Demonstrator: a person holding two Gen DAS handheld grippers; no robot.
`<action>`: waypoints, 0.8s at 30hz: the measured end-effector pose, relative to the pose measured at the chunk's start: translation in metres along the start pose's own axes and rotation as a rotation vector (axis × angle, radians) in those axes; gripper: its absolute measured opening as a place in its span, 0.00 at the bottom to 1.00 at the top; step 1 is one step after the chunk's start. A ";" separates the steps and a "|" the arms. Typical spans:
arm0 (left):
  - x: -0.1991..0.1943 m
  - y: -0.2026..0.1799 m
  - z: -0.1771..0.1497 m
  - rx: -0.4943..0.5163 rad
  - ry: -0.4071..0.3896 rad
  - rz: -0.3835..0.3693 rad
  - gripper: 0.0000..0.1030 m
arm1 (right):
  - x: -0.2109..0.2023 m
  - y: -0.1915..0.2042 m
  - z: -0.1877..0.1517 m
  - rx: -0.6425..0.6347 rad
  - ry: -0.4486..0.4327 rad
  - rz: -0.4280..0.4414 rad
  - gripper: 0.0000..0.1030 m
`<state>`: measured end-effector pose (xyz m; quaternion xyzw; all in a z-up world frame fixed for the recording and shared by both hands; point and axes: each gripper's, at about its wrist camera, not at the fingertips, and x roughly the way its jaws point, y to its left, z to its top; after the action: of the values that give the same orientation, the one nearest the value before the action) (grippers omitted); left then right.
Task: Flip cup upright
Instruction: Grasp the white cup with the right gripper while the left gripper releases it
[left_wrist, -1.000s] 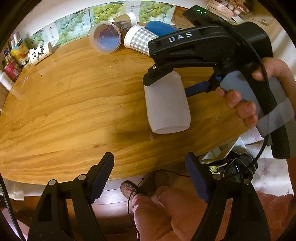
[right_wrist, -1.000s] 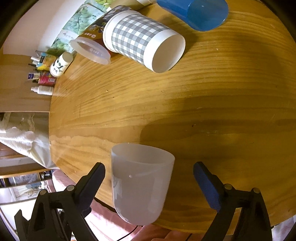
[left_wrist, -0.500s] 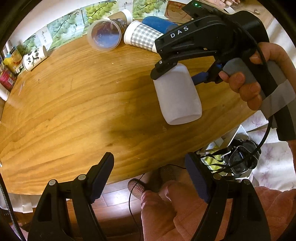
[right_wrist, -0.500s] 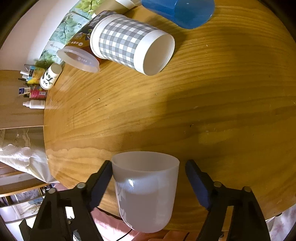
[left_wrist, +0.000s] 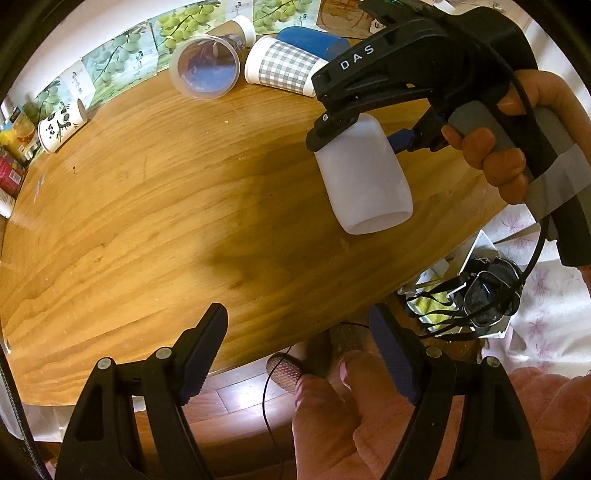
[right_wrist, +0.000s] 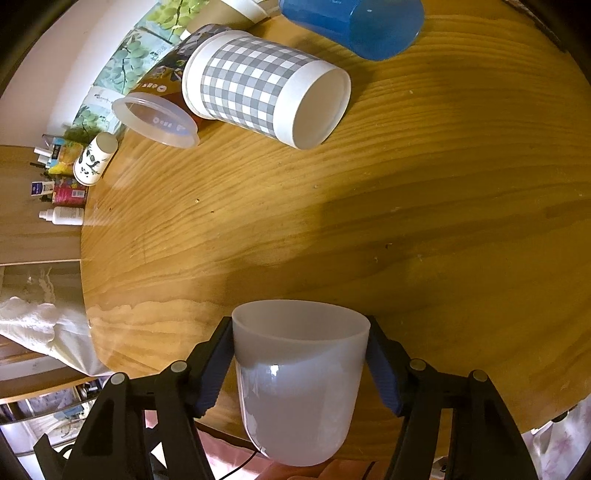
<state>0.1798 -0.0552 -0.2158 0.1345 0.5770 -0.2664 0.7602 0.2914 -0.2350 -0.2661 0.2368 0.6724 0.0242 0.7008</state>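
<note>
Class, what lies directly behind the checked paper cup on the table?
Behind the checked cup lie a brown printed cup and a blue cup; the checked cup hides most of the brown one.

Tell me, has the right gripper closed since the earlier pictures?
Yes. The right gripper has closed inward: both fingers now press the white cup, which stays on the wooden table.

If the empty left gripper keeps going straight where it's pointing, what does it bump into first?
Probably the bare wooden table. The left gripper points steeply down near the table's front edge, jaws open and empty. Nothing lies between them; the white cup sits off to the right. Depth is unclear.
</note>
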 end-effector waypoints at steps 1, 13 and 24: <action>-0.001 0.001 -0.001 0.004 -0.001 0.000 0.80 | 0.000 0.000 -0.001 -0.001 -0.004 -0.003 0.66; -0.008 0.003 -0.003 0.066 -0.019 -0.014 0.80 | -0.023 0.009 -0.015 -0.008 -0.150 -0.013 0.65; -0.014 0.002 -0.006 0.141 -0.030 -0.041 0.80 | -0.045 0.018 -0.029 -0.026 -0.336 -0.051 0.65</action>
<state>0.1734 -0.0469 -0.2047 0.1718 0.5480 -0.3240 0.7518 0.2641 -0.2262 -0.2169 0.2112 0.5513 -0.0248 0.8068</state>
